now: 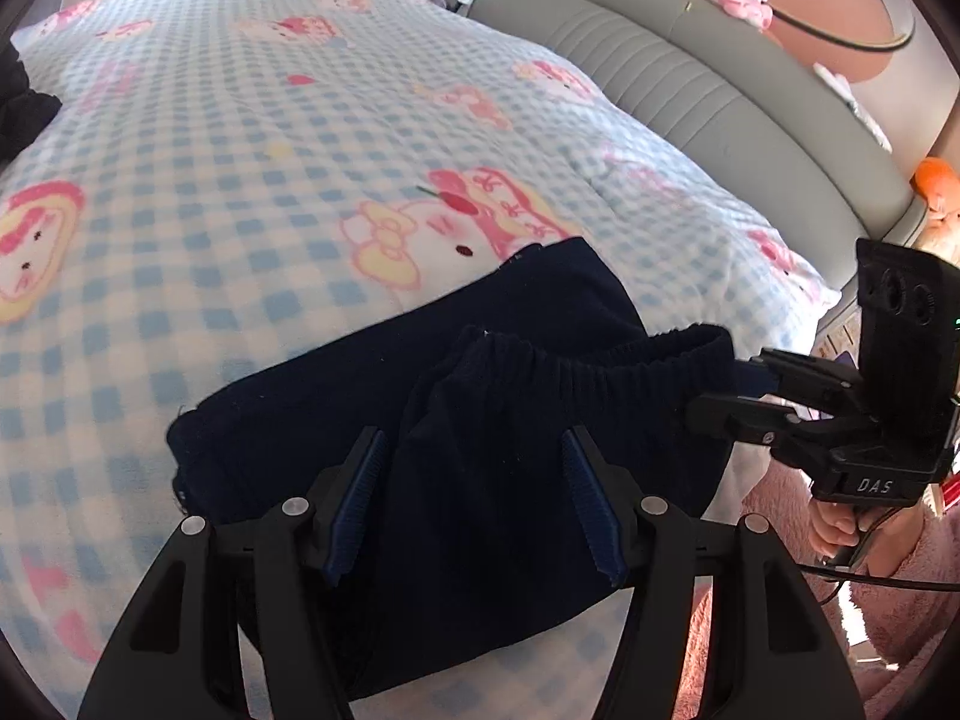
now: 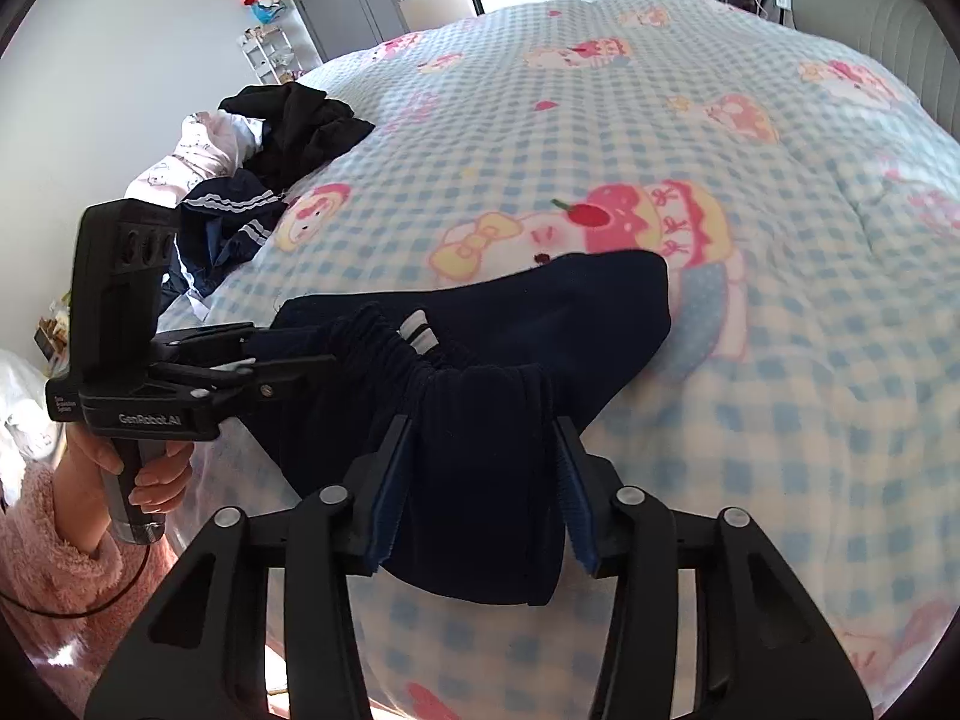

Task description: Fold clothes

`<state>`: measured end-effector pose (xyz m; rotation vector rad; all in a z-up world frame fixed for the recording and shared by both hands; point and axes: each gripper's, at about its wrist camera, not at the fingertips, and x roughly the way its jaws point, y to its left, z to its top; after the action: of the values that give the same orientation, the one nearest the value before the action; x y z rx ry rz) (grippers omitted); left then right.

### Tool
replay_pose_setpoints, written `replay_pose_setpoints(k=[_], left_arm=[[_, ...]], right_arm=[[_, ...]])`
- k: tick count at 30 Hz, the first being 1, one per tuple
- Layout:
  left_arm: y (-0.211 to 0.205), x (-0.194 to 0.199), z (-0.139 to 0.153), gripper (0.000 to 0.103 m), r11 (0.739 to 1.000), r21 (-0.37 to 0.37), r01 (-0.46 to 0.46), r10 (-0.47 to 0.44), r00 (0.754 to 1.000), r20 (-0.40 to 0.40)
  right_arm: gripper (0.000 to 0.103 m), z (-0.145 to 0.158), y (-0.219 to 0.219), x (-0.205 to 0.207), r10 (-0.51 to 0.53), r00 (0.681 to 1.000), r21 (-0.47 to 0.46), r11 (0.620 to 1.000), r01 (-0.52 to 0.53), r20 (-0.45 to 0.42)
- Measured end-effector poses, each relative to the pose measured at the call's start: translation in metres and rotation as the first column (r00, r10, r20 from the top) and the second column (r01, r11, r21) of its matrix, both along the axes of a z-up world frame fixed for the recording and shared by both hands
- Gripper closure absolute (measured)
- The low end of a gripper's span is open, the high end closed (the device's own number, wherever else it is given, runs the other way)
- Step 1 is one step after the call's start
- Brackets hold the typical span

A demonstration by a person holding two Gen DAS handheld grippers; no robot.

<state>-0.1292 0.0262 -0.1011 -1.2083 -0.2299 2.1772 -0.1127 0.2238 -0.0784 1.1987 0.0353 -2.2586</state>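
Shorts (image 1: 480,420), navy with an elastic waistband, are being held at the near edge of a checked cartoon blanket (image 1: 240,210). Each waistband end is being gripped, by the left gripper (image 2: 288,360) and the right gripper (image 1: 714,387), both clamped on cloth. Probably a fold is being lined up. More clothes (image 2: 252,168) are lying heaped nearby.

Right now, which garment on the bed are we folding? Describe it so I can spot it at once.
Start from the blue-checked cartoon blanket covering the bed. At its near edge lies a dark navy garment with a gathered elastic waistband, flanked by both grippers' fingers. Unlike the rumpled clothes pile at the far left edge, it is plain and spread nearly flat.
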Motion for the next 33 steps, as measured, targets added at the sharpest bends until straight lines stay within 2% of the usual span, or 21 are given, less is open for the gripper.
replay_pose_setpoints(k=[4,7,10,14,16,17,20,23,24,25,30,33], left_arm=[[0.006,0.018,0.005,0.08,1.0,-0.01,0.001,-0.002,0.998,-0.066],[-0.004,0.029,0.019,0.089,0.998,0.026,-0.053,0.055,0.993,-0.102],[-0.023,0.04,0.033,0.09,0.987,0.082,-0.14,0.15,0.979,-0.136],[-0.047,0.052,0.044,0.091,0.957,0.133,-0.258,0.278,0.947,-0.162],[-0.051,0.047,0.037,0.091,0.946,0.12,-0.3,0.316,0.938,-0.141],[-0.052,0.043,0.032,0.091,0.942,0.107,-0.317,0.329,0.936,-0.126],[-0.052,0.028,0.019,0.091,0.937,0.08,-0.34,0.346,0.934,-0.087],[-0.053,0.02,0.016,0.091,0.928,0.081,-0.363,0.369,0.927,-0.074],[-0.055,0.02,0.014,0.091,0.925,0.095,-0.367,0.373,0.926,-0.062],[-0.057,0.019,0.013,0.091,0.922,0.11,-0.37,0.377,0.925,-0.051],[-0.065,0.017,0.004,0.09,0.904,0.18,-0.388,0.393,0.919,0.005],[-0.067,0.025,0.0,0.09,0.908,0.197,-0.369,0.376,0.926,0.002]], right_arm=[[0.07,0.016,-0.007,0.01,0.054,0.995,-0.004,0.999,-0.055,-0.079],[0.07,0.025,-0.011,0.015,0.087,0.989,-0.029,0.995,-0.091,-0.116],[0.07,0.031,-0.014,0.014,0.092,0.985,-0.058,0.993,-0.102,-0.146],[0.069,0.041,-0.017,0.008,0.087,0.982,-0.123,0.986,-0.109,-0.17],[0.055,0.039,-0.022,-0.001,0.065,0.985,-0.118,0.989,-0.085,-0.162],[0.054,0.035,-0.023,-0.006,0.053,0.987,-0.108,0.992,-0.07,-0.152],[0.054,0.026,-0.024,-0.019,0.006,0.994,-0.08,0.997,-0.015,-0.111],[0.049,0.028,-0.011,-0.017,-0.024,0.997,-0.142,0.99,0.012,-0.079],[0.041,0.028,-0.006,-0.015,-0.021,0.998,-0.167,0.986,0.01,-0.065],[0.04,0.028,-0.001,-0.013,-0.018,0.999,-0.191,0.982,0.008,-0.05],[0.04,0.021,-0.001,-0.005,0.092,0.996,-0.23,0.969,-0.091,-0.01],[0.04,0.017,-0.002,-0.01,0.081,0.997,-0.264,0.961,-0.081,-0.009]])
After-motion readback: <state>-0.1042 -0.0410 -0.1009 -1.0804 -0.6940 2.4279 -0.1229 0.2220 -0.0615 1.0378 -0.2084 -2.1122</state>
